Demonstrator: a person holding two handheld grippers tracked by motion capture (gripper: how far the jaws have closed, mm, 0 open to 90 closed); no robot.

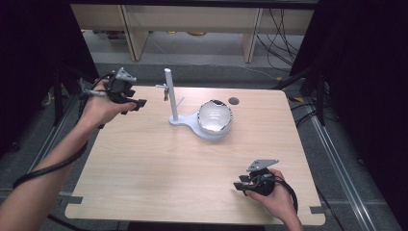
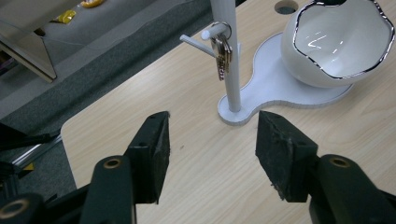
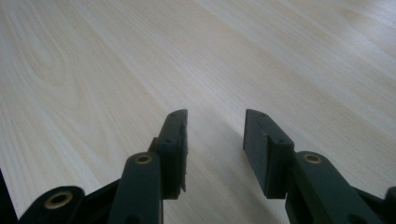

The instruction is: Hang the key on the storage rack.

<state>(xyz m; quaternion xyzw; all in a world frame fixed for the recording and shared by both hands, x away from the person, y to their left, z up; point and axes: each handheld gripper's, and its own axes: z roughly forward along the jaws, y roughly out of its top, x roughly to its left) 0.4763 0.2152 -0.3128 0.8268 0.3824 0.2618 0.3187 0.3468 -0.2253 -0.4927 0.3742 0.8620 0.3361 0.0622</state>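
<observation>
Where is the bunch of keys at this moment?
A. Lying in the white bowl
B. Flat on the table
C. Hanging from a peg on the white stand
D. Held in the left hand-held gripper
C: the keys dangle from a short peg on the white stand, beside the bowl.

White stand (image 2: 275,88): flat base on the bench, upright post (image 2: 229,56) with side pegs. Bunch of keys (image 2: 222,55) hangs by its ring from one peg. White bowl (image 2: 338,44), silver wavy rim, sits upright on the base's wide end, beside the post.
</observation>
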